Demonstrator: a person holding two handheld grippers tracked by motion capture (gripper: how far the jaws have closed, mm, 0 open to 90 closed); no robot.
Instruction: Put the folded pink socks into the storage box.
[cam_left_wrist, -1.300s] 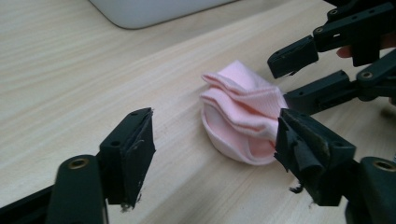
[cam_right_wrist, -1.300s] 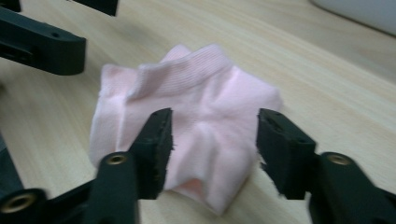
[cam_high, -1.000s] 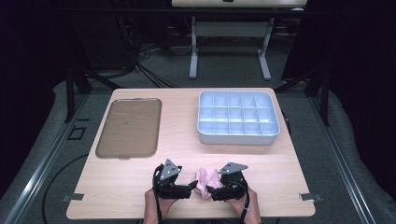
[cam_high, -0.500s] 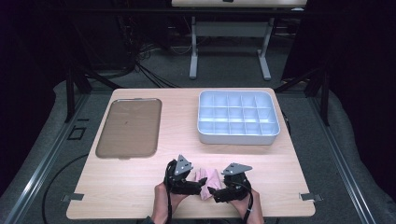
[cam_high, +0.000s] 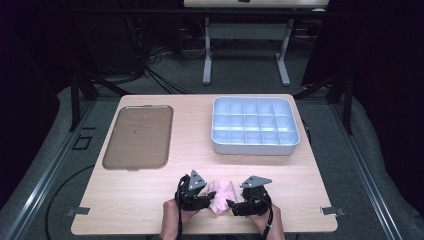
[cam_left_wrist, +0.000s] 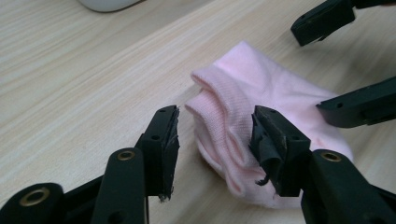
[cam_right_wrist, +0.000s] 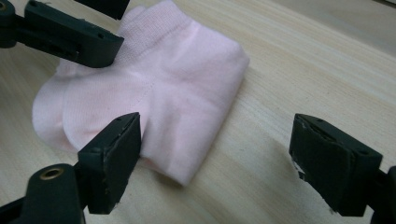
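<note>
Right gripper view. Pink sock (cam_right_wrist: 154, 88): folded, lying flat on the light wood table (cam_right_wrist: 303, 65), reaching from centre toward 10 o'clock, with a seam line across its middle. Right gripper (cam_right_wrist: 215, 154): two black jaws set wide apart; the jaw at 8 o'clock rests against the sock's near edge, while the jaw at 4 o'clock stands over bare wood, apart from the sock. Left gripper (cam_right_wrist: 79, 25): black jaws entering at 11 o'clock, one lying over the sock's far end.

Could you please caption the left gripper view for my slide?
Open left gripper straddling the edge of a folded pink fabric sock on the light wooden table.
</note>
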